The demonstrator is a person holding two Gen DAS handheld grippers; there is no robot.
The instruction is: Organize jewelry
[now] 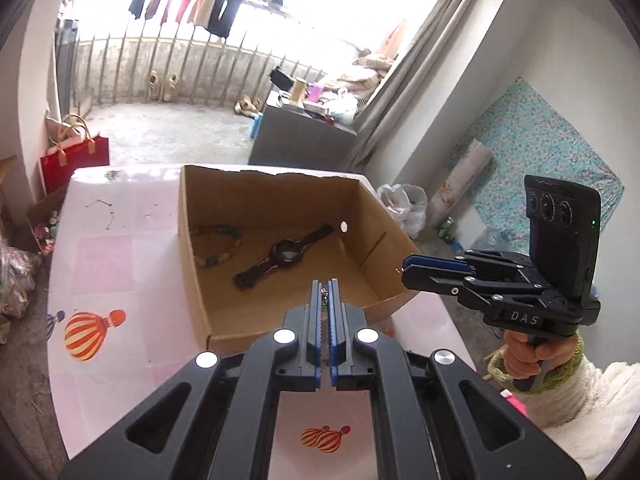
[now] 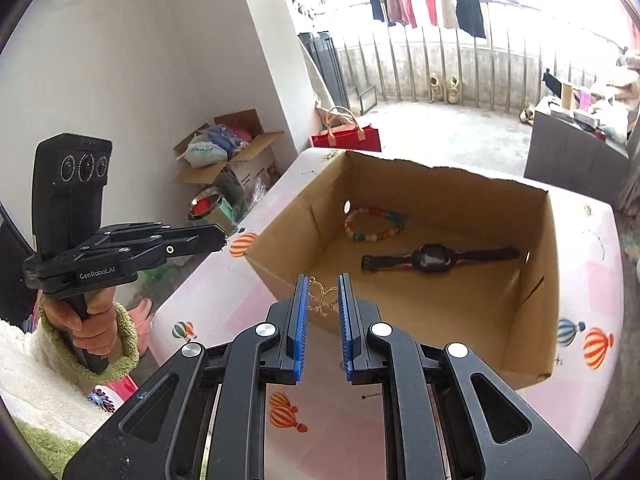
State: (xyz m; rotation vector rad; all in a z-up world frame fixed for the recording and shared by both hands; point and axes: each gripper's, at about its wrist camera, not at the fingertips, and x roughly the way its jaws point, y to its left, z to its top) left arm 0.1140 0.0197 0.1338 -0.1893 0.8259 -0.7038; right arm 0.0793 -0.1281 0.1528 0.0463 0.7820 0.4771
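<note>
Cardboard box (image 1: 200, 264) on table is holding black watch (image 1: 282, 254) and bead bracelet (image 1: 224, 246); left gripper (image 1: 326, 284) is pinching a small metal charm (image 1: 325, 294) fully closed. Right gripper (image 2: 323, 292) is clamping gold butterfly pendant (image 2: 322, 298), jaws slightly apart, over box's near wall

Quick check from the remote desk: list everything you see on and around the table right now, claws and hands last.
cardboard box: one, brown, open-topped, on the table
bead bracelet: one, multicoloured, on the box floor near the far wall
wristwatch: one, black, flat on the box floor beside the bracelet
butterfly pendant: one, gold, clamped in the right claw
small clasp piece: one, metallic, pinched in the left claw; too small to identify
table: one, pink-white cloth with balloon prints
gift bag: one, red, on the floor beyond the table
left claw: black, blue pads, shut
right claw: black, blue pads, above the box's near edge
hands: two, gripping the handles
</note>
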